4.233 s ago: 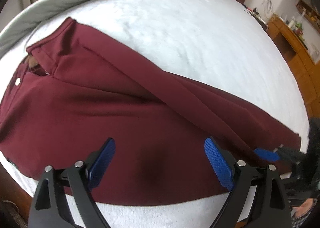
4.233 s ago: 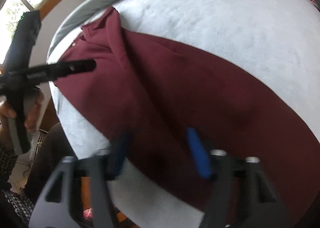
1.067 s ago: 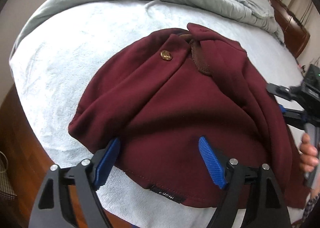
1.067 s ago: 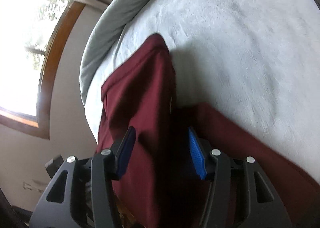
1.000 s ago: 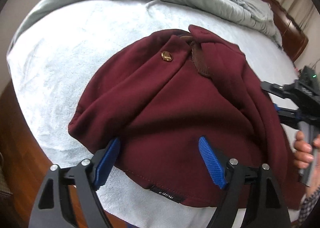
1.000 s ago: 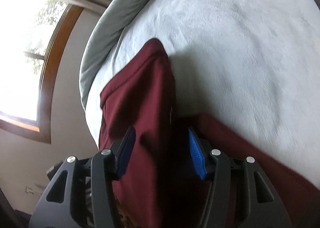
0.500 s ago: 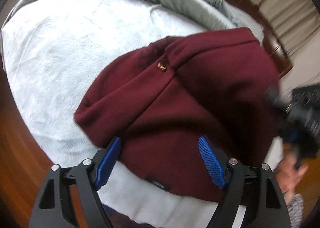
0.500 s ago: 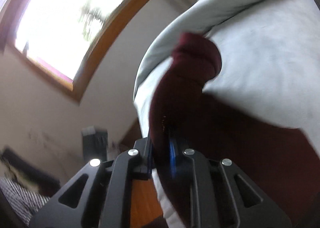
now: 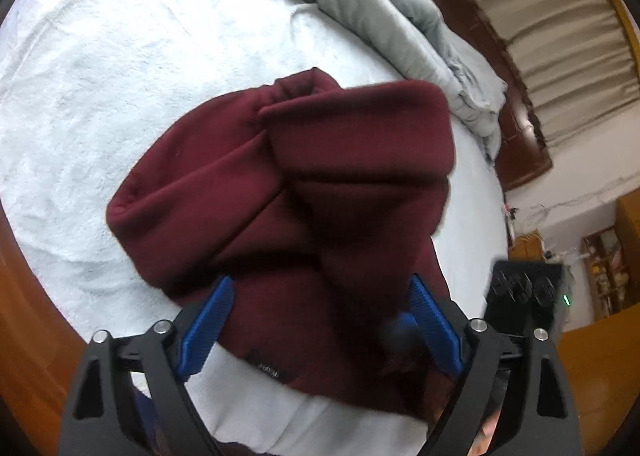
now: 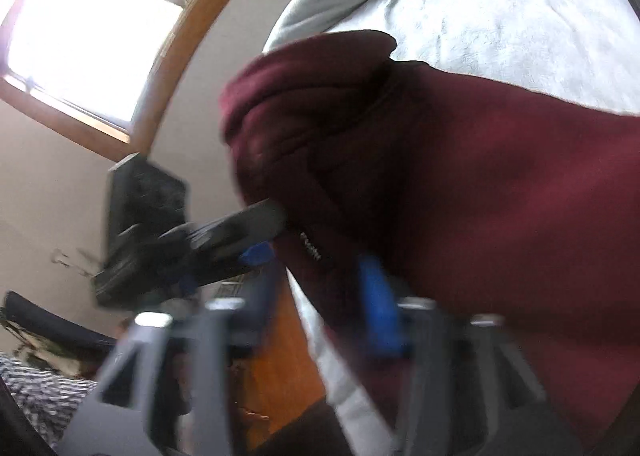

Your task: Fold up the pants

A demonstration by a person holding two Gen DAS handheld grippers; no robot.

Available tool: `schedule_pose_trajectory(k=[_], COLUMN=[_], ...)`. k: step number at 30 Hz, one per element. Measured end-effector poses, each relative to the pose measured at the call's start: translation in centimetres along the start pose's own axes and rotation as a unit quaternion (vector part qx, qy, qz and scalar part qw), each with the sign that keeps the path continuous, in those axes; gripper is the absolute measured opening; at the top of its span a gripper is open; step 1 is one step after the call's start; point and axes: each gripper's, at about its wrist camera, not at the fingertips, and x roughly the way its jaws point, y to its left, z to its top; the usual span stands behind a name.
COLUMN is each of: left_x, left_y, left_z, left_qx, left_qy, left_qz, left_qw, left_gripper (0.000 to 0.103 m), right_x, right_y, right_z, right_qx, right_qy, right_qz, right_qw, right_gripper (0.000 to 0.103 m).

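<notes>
Lay the lifted flap flat and square over the pants (image 9: pixel 288 191) bunched at the bed (image 9: pixel 100 67) edge, smoothing before letting go; left gripper (image 9: pixel 320 320) spread wide over the cloth, holding nothing; right gripper (image 10: pixel 324 296) blurred, jaws apart around the hem.

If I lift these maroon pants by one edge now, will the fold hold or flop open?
The maroon pants look thick and soft, bulging in rounded rolls, so they would likely sag and unfold. Probably not slippery on the fuzzy bedspread. The right tool is too blurred to judge.
</notes>
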Motion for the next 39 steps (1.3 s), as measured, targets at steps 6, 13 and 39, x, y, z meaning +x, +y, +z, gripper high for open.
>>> schedule_pose_trajectory(k=[6, 13, 39], left_x=[-0.7, 1.5, -8.1], left_y=[-2.3, -0.6, -2.4], left_z=[0.2, 1.9, 1.0], left_qx=[0.008, -0.036, 0.021], left_qy=[-0.013, -0.015, -0.124], left_qz=[-0.007, 0.045, 0.215], left_qw=[0.9999, 0.9982, 0.9684], left_gripper=[0.089, 0.037, 0.059], right_x=[-1.0, -3.2, -20.1], right_y=[-0.4, 0.2, -5.0], right_z=[-1.7, -3.9, -17.5], right_qx=[0.016, 0.013, 0.099], right_qy=[-0.006, -0.021, -0.124], right_qz=[0.000, -0.022, -0.192], right_qw=[1.000, 0.999, 0.968], right_gripper=[0.072, 0.069, 0.076])
